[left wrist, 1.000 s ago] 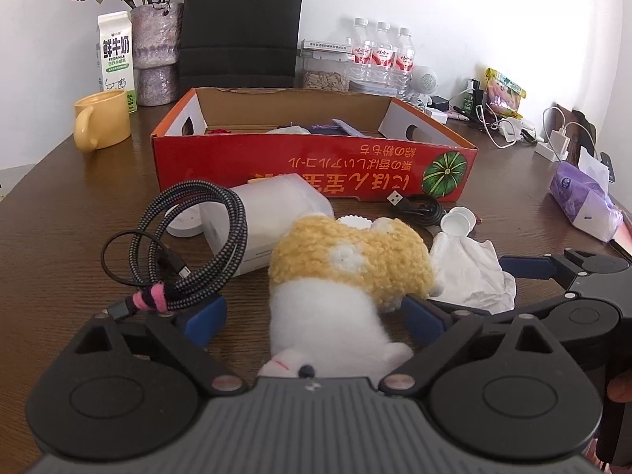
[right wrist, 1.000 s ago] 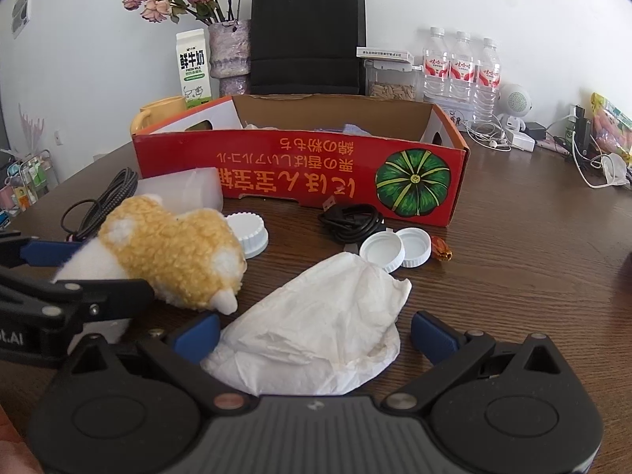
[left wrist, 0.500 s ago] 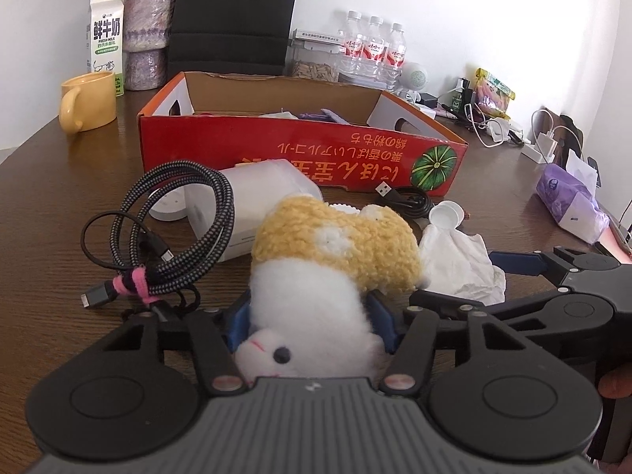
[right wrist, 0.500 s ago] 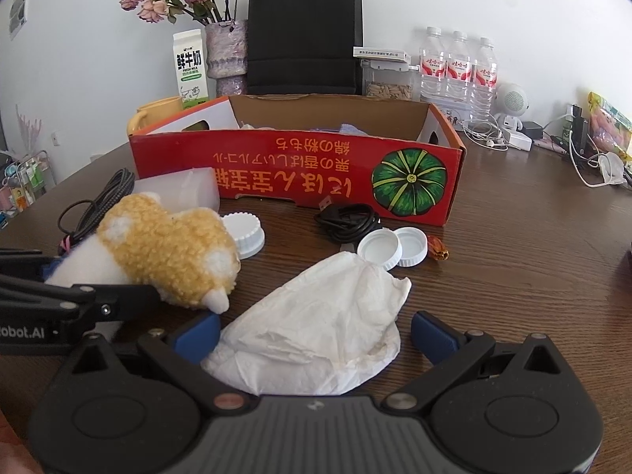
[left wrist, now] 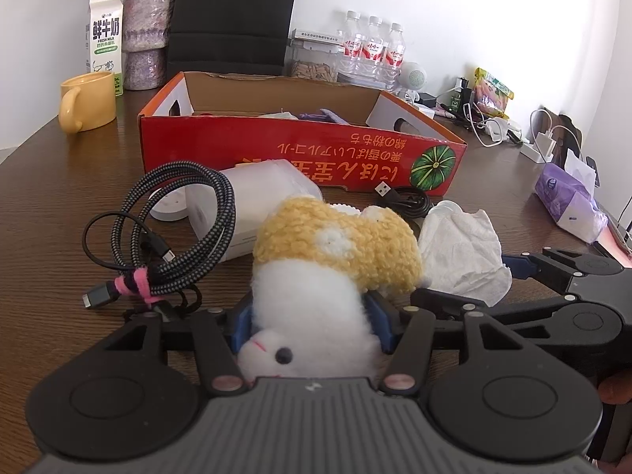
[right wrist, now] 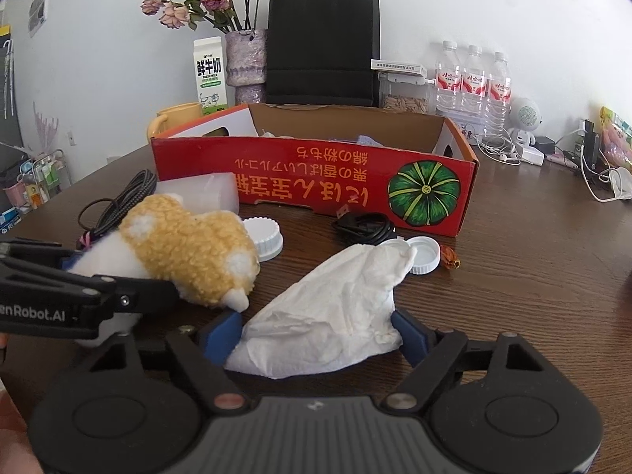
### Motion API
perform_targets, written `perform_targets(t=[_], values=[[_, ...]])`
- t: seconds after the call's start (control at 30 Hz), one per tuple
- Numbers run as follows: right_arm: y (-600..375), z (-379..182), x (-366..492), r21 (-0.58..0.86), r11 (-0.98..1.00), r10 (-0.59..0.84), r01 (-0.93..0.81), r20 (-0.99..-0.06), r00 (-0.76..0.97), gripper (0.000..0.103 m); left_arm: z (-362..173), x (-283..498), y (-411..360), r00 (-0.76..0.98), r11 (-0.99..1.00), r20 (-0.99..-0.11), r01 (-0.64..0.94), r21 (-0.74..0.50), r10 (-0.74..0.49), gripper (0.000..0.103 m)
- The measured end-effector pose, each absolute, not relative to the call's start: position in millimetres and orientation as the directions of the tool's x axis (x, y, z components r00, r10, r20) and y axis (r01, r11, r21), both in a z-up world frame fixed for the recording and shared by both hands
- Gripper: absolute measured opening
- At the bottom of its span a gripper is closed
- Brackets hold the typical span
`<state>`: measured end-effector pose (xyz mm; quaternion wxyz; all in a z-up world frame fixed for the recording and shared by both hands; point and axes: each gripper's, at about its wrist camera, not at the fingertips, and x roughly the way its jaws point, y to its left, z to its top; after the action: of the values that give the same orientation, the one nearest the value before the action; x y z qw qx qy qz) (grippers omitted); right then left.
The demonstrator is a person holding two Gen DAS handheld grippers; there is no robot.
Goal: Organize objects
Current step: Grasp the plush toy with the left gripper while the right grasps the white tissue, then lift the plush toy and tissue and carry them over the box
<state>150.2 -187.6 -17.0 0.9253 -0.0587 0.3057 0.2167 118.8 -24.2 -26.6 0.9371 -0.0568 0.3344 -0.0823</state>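
Note:
My left gripper [left wrist: 312, 324] is shut on a yellow and white plush toy [left wrist: 331, 249], pinching its white body low over the table; the toy also shows in the right wrist view [right wrist: 185, 252]. My right gripper [right wrist: 316, 335] is closing around a crumpled white tissue [right wrist: 335, 308], its blue pads touching both sides of the near end. The tissue also shows in the left wrist view [left wrist: 462, 252]. A red cardboard box [left wrist: 300, 150] stands open behind them, also in the right wrist view [right wrist: 316, 173].
A coiled braided cable [left wrist: 166, 233], a white plastic jar [left wrist: 256, 197] on its side, white lids [right wrist: 422, 252], a black USB cable [right wrist: 363, 229]. Yellow mug [left wrist: 87, 100], milk carton, vase, black bag, water bottles [left wrist: 371, 55] and a purple tissue pack [left wrist: 568, 205] ring the table.
My left gripper closed on the plush toy and lifted it slightly. My right gripper narrowed from wide open onto the tissue.

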Motion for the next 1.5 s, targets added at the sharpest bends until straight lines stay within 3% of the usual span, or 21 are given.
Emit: perform_targets(t=[0.37, 1.03, 1.5], values=[[-193, -16, 142, 0.043, 0.895, 0.389, -0.443, -0.561, 0.731, 0.057, -20, 114, -24, 0.777, 0.980, -0.599, 0.122, -0.158, -0.194, 0.058], [-201, 12, 137, 0.058, 0.894, 0.417, -0.444, -0.468, 0.779, 0.054, 12, 109, -20, 0.834, 0.979, -0.516, 0.137, -0.151, -0.196, 0.058], [-197, 46, 179, 0.052, 0.891, 0.435, -0.450, -0.382, 0.815, 0.054, 50, 150, -17, 0.880, 0.980, -0.436, 0.139, -0.145, -0.189, 0.058]])
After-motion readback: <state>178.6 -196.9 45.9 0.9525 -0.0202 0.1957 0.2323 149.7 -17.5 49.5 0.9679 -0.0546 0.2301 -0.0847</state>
